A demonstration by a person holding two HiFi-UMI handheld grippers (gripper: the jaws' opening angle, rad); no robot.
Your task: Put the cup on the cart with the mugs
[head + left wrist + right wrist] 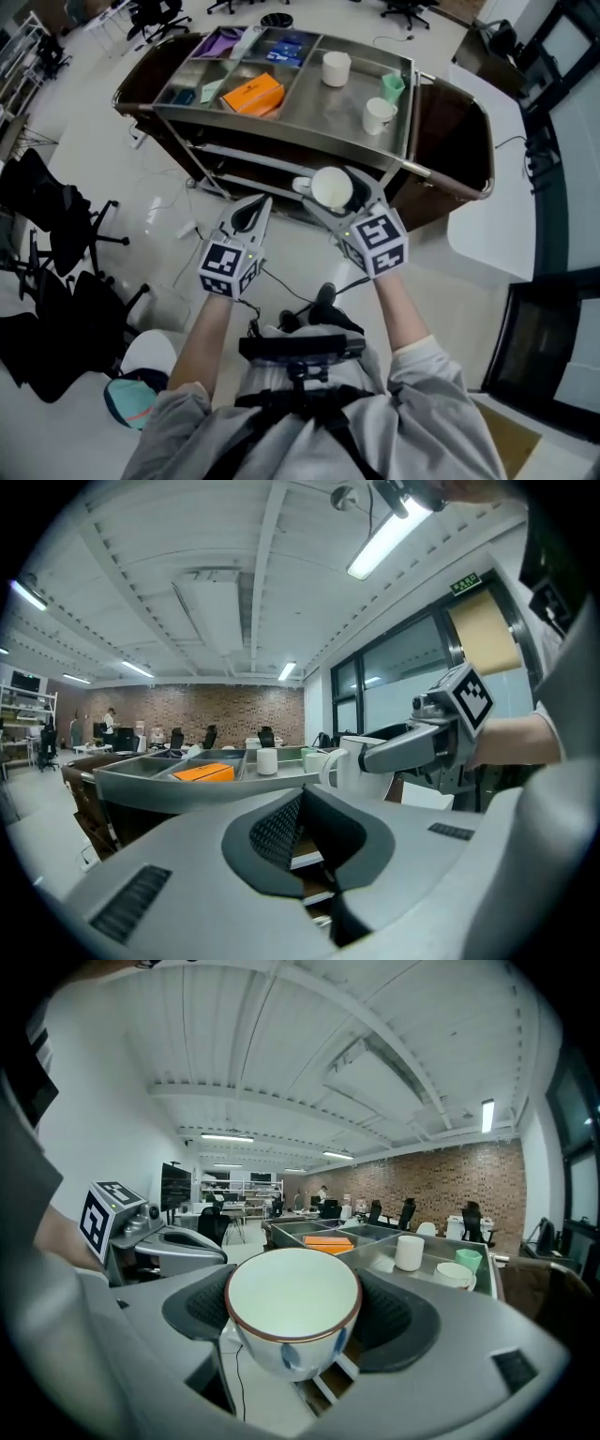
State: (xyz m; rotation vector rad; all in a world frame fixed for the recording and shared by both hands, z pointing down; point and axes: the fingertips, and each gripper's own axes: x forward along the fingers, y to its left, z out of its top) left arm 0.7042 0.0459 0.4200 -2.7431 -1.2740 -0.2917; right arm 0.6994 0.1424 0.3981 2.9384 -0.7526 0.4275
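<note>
My right gripper [334,193] is shut on a white cup [328,186] with a brown rim and blue marks, held upright just in front of the cart's near edge. In the right gripper view the cup [292,1297] fills the gap between the jaws. The steel-topped cart [281,127] carries a tall white mug [336,67], a green mug [393,86] and a white mug [379,114] on its right part. My left gripper [255,208] hangs left of the cup, jaws together with nothing in them; in its own view it [305,799] looks past the cart at the held cup [354,761].
An orange box [253,94] and small packets lie in the cart's left compartments. Black office chairs [56,234] stand at the left, a white table [487,206] at the right. Cables lie on the floor under my hands.
</note>
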